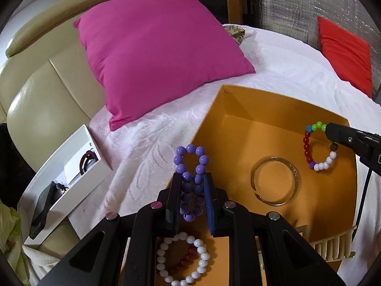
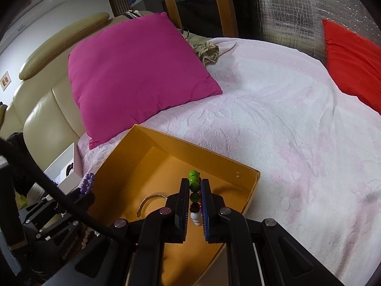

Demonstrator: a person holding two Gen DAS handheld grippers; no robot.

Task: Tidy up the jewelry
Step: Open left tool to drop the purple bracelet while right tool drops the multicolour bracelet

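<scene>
Jaws of 2 grippers each clamp 1 bracelet: purple bracelet (image 1: 191,178), multicolour bracelet (image 1: 319,149).

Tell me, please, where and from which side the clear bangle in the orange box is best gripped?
Grip the bangle across its band on the far arc, coming straight down: it lies flat on the box floor, its near arc has a gap, and the middle is open.

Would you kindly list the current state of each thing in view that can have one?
Left gripper: shut on the purple bead bracelet.
Right gripper: shut on the multicoloured bead bracelet, held above the box.
Orange box: open, no lid.
Clear bangle: lying flat in the box.
White bead bracelet: lying in the box, around a dark red bracelet.
White box: open, on the sofa.
</scene>
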